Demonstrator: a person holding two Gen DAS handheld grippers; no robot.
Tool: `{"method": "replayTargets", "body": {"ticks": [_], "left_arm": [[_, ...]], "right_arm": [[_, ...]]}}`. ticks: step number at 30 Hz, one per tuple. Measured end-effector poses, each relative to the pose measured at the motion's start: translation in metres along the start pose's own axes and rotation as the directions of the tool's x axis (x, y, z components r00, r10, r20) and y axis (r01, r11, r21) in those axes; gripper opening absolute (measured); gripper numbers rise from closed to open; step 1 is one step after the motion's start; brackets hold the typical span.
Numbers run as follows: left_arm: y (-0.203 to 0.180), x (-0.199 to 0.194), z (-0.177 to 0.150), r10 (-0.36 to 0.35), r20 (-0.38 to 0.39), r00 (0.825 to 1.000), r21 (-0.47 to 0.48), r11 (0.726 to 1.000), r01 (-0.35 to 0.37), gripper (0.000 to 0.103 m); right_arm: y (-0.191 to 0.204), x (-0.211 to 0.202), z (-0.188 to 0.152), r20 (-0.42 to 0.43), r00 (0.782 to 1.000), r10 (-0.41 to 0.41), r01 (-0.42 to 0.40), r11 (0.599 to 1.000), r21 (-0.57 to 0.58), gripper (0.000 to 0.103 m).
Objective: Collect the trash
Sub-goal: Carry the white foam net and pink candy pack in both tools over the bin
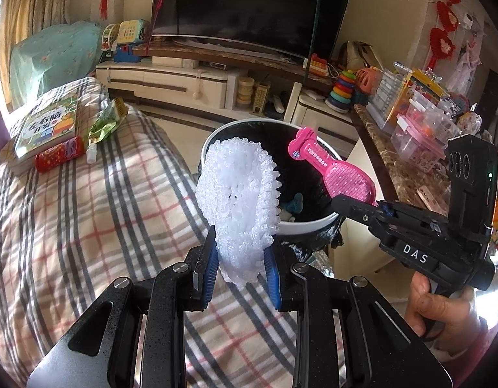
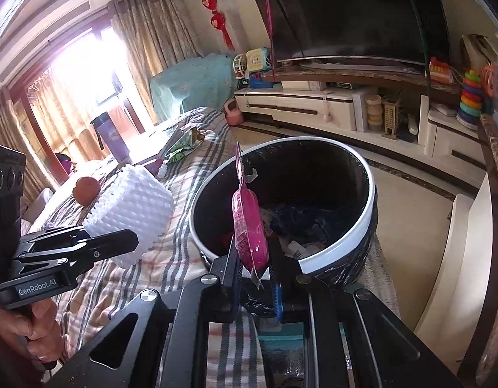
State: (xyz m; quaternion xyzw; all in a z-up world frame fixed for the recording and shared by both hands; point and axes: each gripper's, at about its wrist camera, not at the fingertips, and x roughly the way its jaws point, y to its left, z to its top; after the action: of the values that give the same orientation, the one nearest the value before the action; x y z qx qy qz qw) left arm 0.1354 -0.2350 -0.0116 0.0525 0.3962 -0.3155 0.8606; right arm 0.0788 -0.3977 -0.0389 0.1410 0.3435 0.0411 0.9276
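One foam net (image 1: 239,207), one pink package (image 1: 333,168), one bin (image 1: 310,223)

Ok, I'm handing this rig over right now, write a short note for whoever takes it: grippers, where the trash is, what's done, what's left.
Left gripper: shut on white foam fruit net, held beside the bin.
Right gripper: shut on pink blister pack, held over the bin's mouth.
Trash bin: black liner, some rubbish already inside, standing against the plaid-covered sofa.
Done: both pieces picked up.
Left: drop both in. Green wrapper and small white bottle on the sofa are perhaps next; the red tube may not be trash.
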Motion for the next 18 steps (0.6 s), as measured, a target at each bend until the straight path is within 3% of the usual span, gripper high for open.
{"method": "replayTargets", "body": {"ticks": [18], "left_arm": [[-0.011, 0.022, 0.025, 0.005, 0.000, 1.000, 0.030, 1.000, -0.005, 0.024]], "right_arm": [[-0.010, 0.009, 0.015, -0.010, 0.999, -0.038, 0.038, 0.999, 0.002, 0.015]]}}
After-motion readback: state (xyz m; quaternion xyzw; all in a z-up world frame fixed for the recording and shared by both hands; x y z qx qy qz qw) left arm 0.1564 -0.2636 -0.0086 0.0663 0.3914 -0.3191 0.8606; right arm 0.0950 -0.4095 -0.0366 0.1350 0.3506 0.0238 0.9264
